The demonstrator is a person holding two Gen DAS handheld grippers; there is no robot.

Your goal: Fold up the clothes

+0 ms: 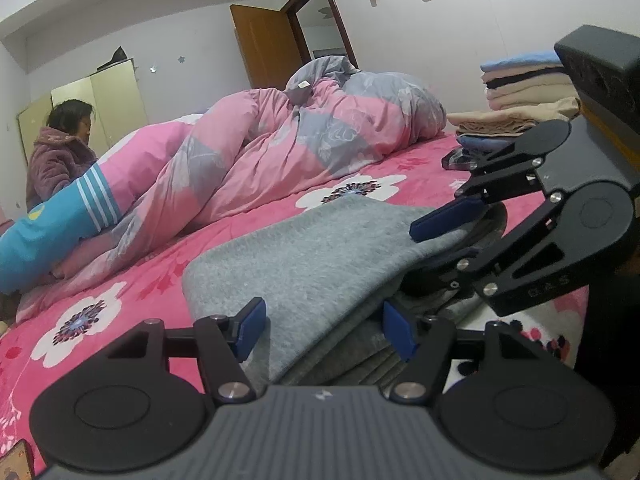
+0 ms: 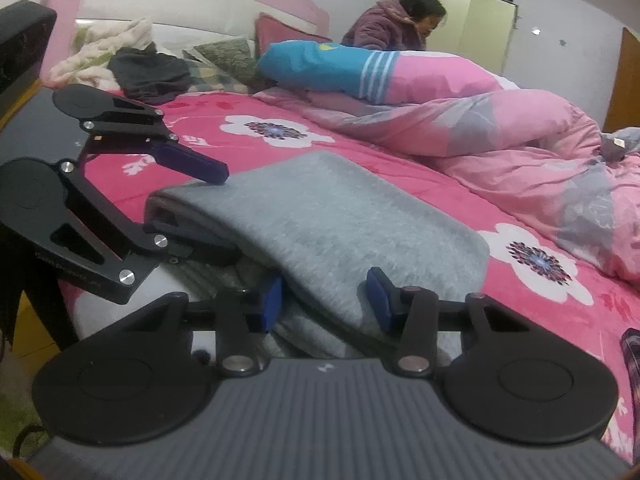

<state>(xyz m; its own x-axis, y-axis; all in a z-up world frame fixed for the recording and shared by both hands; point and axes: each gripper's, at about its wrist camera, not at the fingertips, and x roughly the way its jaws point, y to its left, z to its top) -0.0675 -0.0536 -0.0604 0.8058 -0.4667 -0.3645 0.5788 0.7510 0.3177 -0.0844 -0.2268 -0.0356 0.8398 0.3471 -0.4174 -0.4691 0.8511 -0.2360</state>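
A folded grey fleece garment lies on the pink flowered bedsheet near the bed's edge. My left gripper has one blue pad on top of the garment's upper layer and the other beneath it, so it grips that thick fold. In the right wrist view the left gripper comes in from the left, its upper fingertip on the cloth and its lower finger hidden under the fold. My right gripper is shut on the same layer's near edge. Seen from the left wrist, the right gripper straddles the cloth.
A rumpled pink and grey quilt fills the far half of the bed. A stack of folded clothes stands at the back right. A person in a purple jacket sits beyond the bed. Pillows and a dark garment lie by the headboard.
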